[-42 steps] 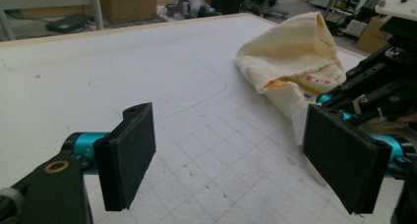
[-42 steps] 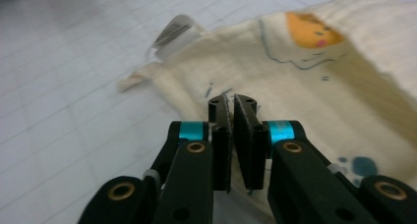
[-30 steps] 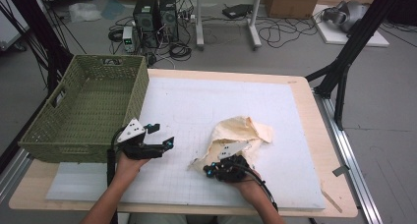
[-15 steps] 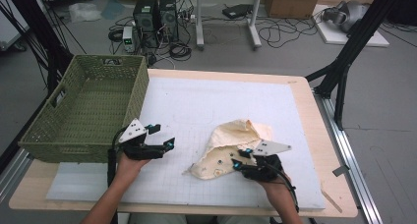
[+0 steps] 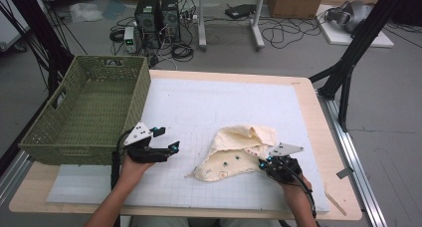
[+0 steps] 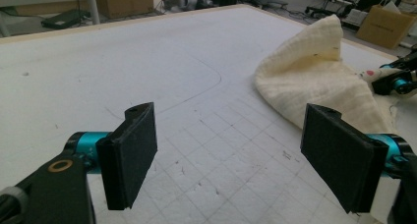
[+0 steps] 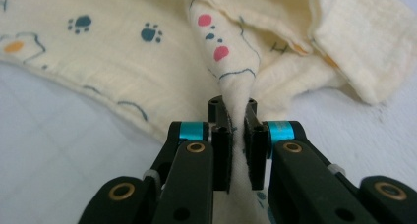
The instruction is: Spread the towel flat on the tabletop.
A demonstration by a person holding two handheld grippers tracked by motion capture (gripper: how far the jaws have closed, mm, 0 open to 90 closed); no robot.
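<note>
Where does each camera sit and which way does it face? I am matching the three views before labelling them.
High view: above the person's side, looking forward and down on the white mat, cloth and basket; both forearms and tongs enter below.
Left gripper view: on the left tongs, facing across the mat to the cloth; jaws apart.
Right gripper view: on the right tongs, close on the cloth; jaws pinch a fold.
All share the cloth.

The cloth (image 7: 147,62) was pale cream, printed with dark blue paw marks, pink spots and thin blue outlines. The basket (image 5: 87,112) at far left was olive green. The mat (image 5: 209,107) was white with a faint grey grid.
</note>
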